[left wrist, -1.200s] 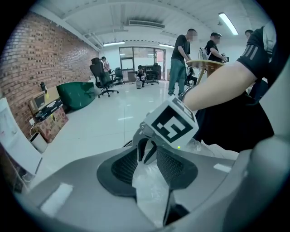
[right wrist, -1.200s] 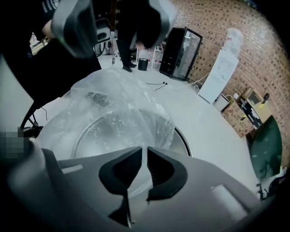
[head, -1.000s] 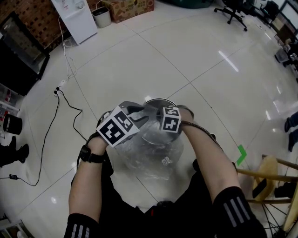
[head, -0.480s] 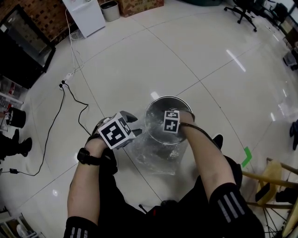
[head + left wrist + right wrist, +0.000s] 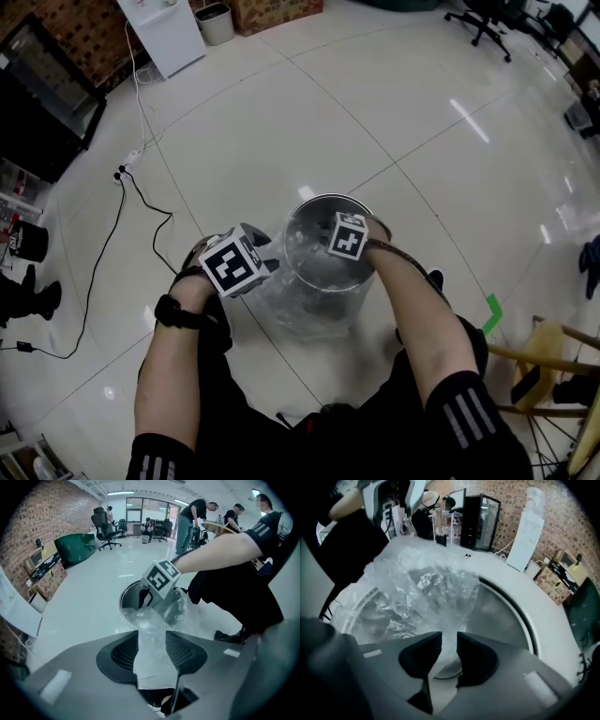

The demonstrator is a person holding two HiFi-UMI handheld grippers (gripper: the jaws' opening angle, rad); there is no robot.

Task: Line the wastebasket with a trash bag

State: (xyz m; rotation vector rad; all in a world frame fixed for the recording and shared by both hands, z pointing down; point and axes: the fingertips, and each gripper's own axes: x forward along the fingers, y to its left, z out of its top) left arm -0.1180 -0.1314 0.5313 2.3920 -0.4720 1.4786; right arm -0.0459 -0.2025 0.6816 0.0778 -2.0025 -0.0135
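A person bends over a steel wastebasket (image 5: 328, 196) on a white tile floor (image 5: 422, 141), a gripper in each hand, with a clear bag (image 5: 309, 305) crumpled in and over it. The wastebasket stands upright, its long axis vertical and its round mouth facing up.

The left gripper (image 5: 267, 258) hangs just outside the rim on the left, pointing steeply down. In the left gripper view its jaws have just been opening and stand moderately apart (image 5: 152, 651). A band of bag (image 5: 150, 620) runs loosely through the gap and stretches away to the wastebasket's rim (image 5: 123, 603).

The right gripper (image 5: 333, 251) points down into the mouth at the near side. Its jaws have just been opening too and now stand a narrow gap apart (image 5: 449, 656), with a fold of the bag (image 5: 422, 592) lying between the pads. Beyond them the film heaps up inside the metal wall (image 5: 525, 620). More of the bag drapes down the outside, on the side facing the person.
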